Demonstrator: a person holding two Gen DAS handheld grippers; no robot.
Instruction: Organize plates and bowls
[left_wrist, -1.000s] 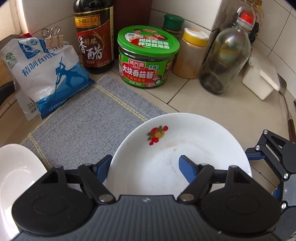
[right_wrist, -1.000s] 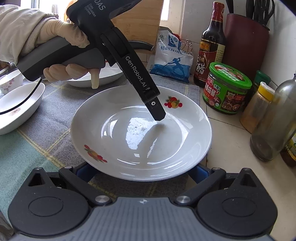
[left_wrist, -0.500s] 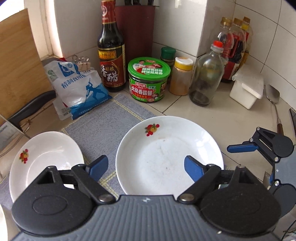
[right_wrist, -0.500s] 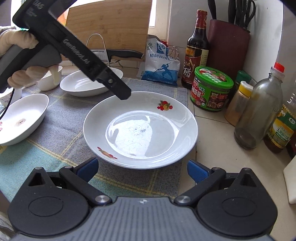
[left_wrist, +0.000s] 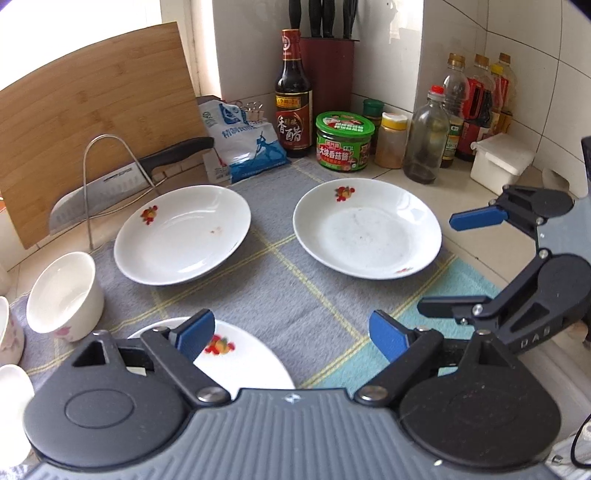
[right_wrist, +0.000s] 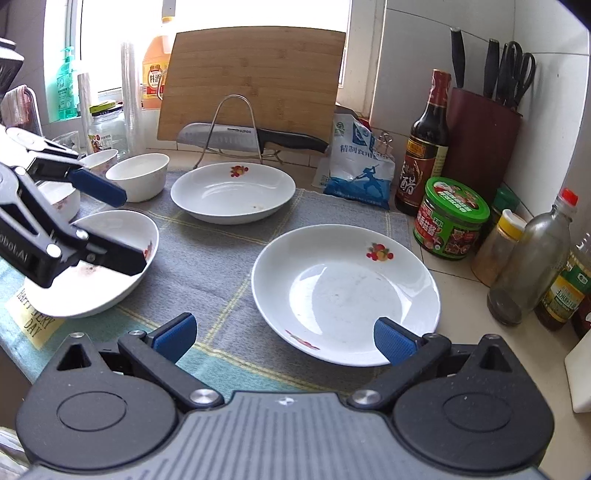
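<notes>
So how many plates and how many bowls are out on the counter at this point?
White deep plates with a fruit print: 3
White round bowls: 3, two of them partly hidden at the left edge
Total: 6

White plates (right_wrist: 345, 291) w/ red-orange fruit motifs; grey-teal cloth (left_wrist: 280, 291), yellow grid lines; green-lidded jar (right_wrist: 452, 218), red label; blue-white bag (left_wrist: 245, 142); blue gripper pads (left_wrist: 195, 334).
</notes>
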